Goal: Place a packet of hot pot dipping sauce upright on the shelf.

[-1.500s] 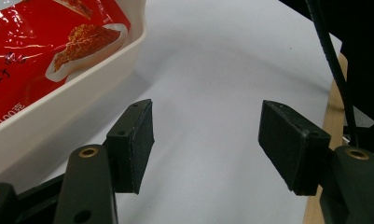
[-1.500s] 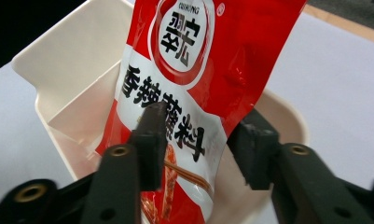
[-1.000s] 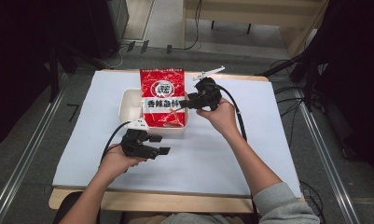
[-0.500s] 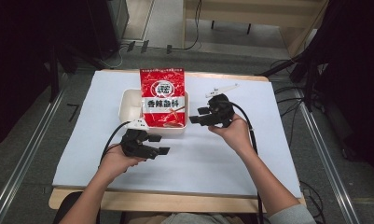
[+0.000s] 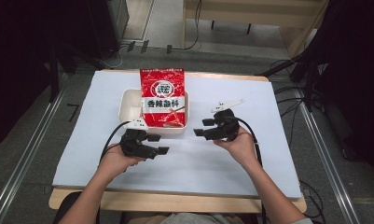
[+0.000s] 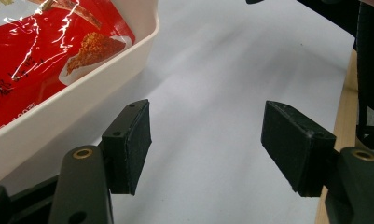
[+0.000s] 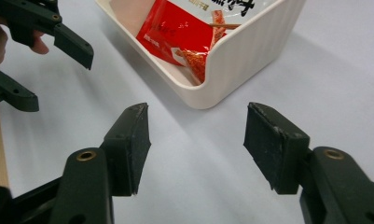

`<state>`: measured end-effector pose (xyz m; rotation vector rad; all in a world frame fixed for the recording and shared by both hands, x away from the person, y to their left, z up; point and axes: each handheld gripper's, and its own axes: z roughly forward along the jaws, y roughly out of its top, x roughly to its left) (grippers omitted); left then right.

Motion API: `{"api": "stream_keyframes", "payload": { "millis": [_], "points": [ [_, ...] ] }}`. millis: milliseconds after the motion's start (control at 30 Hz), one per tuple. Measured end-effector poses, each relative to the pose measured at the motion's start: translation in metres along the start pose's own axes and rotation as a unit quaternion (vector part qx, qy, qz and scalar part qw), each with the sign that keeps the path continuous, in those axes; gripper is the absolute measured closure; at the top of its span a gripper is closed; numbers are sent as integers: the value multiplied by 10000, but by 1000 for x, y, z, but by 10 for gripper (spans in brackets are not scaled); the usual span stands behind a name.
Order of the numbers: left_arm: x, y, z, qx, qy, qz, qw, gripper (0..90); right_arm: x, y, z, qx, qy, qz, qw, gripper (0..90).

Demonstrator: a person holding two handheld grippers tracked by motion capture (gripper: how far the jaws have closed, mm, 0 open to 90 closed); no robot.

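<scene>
A red snack bag (image 5: 162, 97) leans upright in a white tray (image 5: 126, 105) at the middle back of the table. My left gripper (image 5: 158, 144) rests open just in front of the tray, with only bare table between its pads (image 6: 131, 147). The tray's wall (image 6: 58, 122) and the bag (image 6: 31, 51) lie to its left. My right gripper (image 5: 202, 127) hovers low, right of the tray, and points left. Its jaws have just been opening and stand open, nothing between them. Ahead of it are the tray's corner (image 7: 231, 65), the bag (image 7: 175, 28) and the left gripper (image 7: 58, 79).
A white sheet (image 5: 268, 158) covers the table, with its wooden front edge (image 5: 175, 201) near the person. Each gripper trails a black cable (image 5: 111, 137) back toward the forearms. Metal rails (image 5: 31, 168) run along the floor on both sides.
The right gripper has drawn away from the bag's right edge, coming nearer and lower beside the tray, with its jaws wider. The bag stays leaning in the tray. The left gripper has kept still.
</scene>
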<state>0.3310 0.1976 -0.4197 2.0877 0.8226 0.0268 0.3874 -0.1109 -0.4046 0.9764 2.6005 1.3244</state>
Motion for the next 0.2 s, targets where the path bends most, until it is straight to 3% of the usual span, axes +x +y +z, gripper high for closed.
{"api": "stream_keyframes", "payload": {
  "millis": [200],
  "points": [
    [2, -1, 0, 2, 19, -39, 10000, 338, 2, -2, 3, 42, 99, -69, 9999, 366]
  ]
}}
